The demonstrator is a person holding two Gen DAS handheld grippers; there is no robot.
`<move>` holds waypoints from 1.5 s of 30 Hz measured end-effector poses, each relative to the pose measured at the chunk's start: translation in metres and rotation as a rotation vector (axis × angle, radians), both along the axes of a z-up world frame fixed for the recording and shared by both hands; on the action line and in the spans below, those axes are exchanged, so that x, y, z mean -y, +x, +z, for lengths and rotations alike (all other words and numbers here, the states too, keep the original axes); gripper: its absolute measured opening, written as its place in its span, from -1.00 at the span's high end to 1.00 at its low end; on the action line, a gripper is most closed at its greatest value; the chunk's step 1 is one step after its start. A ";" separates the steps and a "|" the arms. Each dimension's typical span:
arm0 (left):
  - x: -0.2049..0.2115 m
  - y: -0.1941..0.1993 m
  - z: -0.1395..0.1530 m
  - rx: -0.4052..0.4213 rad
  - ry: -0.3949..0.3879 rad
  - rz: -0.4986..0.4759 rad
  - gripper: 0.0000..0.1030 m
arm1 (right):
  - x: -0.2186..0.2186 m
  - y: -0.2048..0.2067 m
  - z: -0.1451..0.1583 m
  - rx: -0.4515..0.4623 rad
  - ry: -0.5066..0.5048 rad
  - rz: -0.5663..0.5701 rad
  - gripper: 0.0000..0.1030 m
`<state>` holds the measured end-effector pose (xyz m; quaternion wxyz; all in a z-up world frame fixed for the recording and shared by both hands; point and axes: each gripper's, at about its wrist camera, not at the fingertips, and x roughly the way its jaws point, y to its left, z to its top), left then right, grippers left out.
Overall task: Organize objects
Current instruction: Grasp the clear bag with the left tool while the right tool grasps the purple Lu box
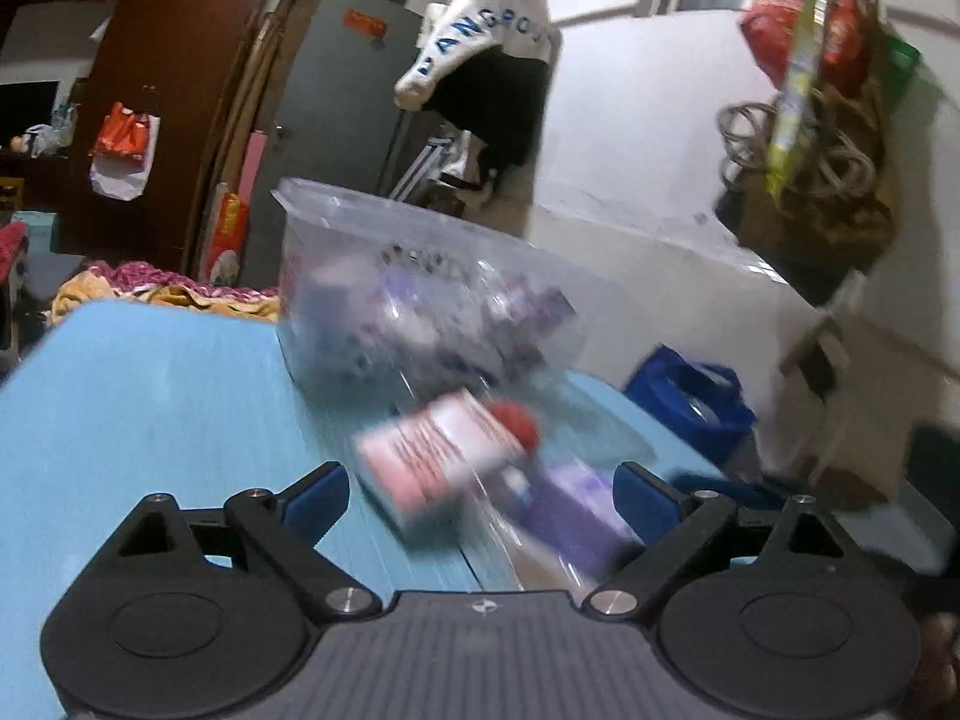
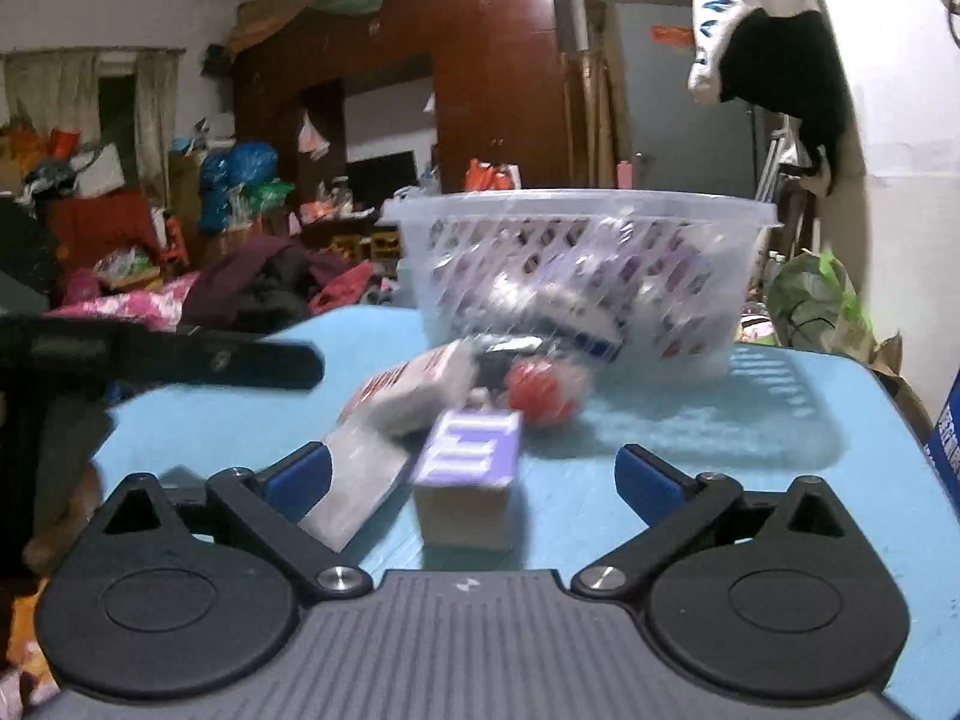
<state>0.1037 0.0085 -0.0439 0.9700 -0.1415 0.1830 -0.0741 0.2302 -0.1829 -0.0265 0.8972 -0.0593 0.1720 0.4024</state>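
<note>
From the left wrist view, my left claw point(image 1: 480, 498) stands wide with nothing between its blue pads. Just ahead, at lower centre of the frame, a pink-and-white box point(image 1: 429, 456) lies tilted on the blue bench point(image 1: 150, 408), a purple box point(image 1: 576, 510) touching it toward the right, and a red ball point(image 1: 517, 420) near its far end. All are smeared by motion. Behind them, at centre, stands the clear basket point(image 1: 420, 294), already holding purple and white packages. I judge the boxes light, stiff cardboard, best taken across their narrow faces; squeezing the broad faces could cave them in. The ball looks likely to roll off a glancing touch.

From the right wrist view, my right claw point(image 2: 474, 480) is also wide and carries nothing. The purple box point(image 2: 471, 468) sits squarely between its pads at lower centre, flat panels facing each pad. This view shows what the other does not: a grey flat packet point(image 2: 354, 480) touching the pink-and-white box point(image 2: 414, 387), the basket point(image 2: 576, 276) side perforations, and the left claw point(image 2: 264, 360) reaching in at middle left.
</note>
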 end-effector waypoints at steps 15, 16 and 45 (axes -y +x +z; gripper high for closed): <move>0.065 0.004 -0.032 -0.031 0.180 0.004 -0.80 | 0.050 0.009 -0.013 -0.055 0.073 -0.114 0.19; 0.068 0.006 -0.033 -0.031 0.192 0.019 -0.53 | 0.050 0.009 -0.014 -0.055 0.077 -0.116 0.19; 0.039 -0.024 -0.037 0.098 0.147 -0.017 0.29 | 0.059 0.003 -0.005 0.035 0.121 -0.139 0.20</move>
